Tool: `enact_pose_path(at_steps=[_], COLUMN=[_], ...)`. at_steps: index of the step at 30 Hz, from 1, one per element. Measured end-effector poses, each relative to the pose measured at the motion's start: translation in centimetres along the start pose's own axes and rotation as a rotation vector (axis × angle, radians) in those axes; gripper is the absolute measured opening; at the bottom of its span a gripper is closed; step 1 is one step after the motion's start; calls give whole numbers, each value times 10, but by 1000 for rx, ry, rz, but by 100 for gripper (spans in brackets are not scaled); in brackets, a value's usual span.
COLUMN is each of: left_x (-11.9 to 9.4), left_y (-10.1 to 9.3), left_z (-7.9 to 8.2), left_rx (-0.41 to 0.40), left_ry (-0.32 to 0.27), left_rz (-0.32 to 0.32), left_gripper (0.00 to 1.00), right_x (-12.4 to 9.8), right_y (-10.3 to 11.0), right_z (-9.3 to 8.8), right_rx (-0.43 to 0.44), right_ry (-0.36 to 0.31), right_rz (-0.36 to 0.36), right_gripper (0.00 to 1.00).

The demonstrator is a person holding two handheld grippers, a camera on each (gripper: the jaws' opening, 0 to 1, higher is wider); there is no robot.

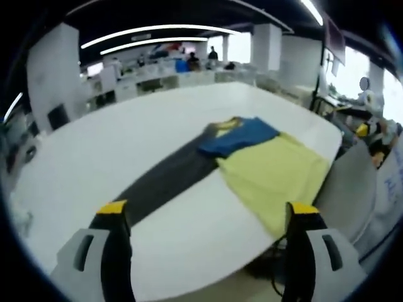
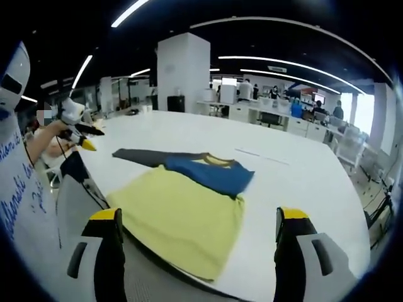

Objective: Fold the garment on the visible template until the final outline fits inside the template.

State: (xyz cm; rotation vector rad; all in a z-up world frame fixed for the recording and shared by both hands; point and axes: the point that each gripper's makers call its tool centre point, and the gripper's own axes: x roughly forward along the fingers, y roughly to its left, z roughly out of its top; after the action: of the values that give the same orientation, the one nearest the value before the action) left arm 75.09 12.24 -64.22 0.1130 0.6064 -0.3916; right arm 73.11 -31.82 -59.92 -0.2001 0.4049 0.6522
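A garment lies flat on the white table [image 1: 94, 157]: a yellow body [image 1: 274, 173], a blue folded part [image 1: 239, 135] and a dark grey sleeve [image 1: 167, 179] stretched away from it. The yellow body [image 2: 179, 217] reaches the table's near edge [image 2: 264, 277], with the blue part [image 2: 214, 173] and the grey sleeve [image 2: 141, 156] beyond it. My left gripper [image 1: 208, 211] stands open above the table, short of the garment. My right gripper [image 2: 198, 217] is open too, with the yellow cloth showing between its jaws and not held. A faint line [image 2: 252, 153] marks the table past the garment.
Another person [image 2: 38, 145] stands at the table's side holding a white tool with a yellow tip [image 2: 85, 143]; the same person [image 1: 371, 119] appears in the left gripper view. A grey chair back [image 1: 352, 182] sits near the garment's edge. Desks and people fill the far room.
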Motion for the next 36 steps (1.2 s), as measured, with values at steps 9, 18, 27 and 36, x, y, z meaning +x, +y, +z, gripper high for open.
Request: enact_pose_path(at_steps=[9,18,27,36], left_x=[12,25,34,44], left_y=[26,54,82,102], left_z=[-11,-21,-27,-29], left_rx=[-46,-100,-152,-191], left_ry=[16,26,60,71], left_rz=[-4,38,92,120], left_gripper=[96,95,93,92], right_x=[3,7,9,8], right_y=[4,3,1,-1], right_z=[-2,-3,-2,-4], right_rx=[-8,-4,2,14], right_ry=[22,27,30,28], right_rz=[4,5,6,2], right_gripper=[100,100,100,100])
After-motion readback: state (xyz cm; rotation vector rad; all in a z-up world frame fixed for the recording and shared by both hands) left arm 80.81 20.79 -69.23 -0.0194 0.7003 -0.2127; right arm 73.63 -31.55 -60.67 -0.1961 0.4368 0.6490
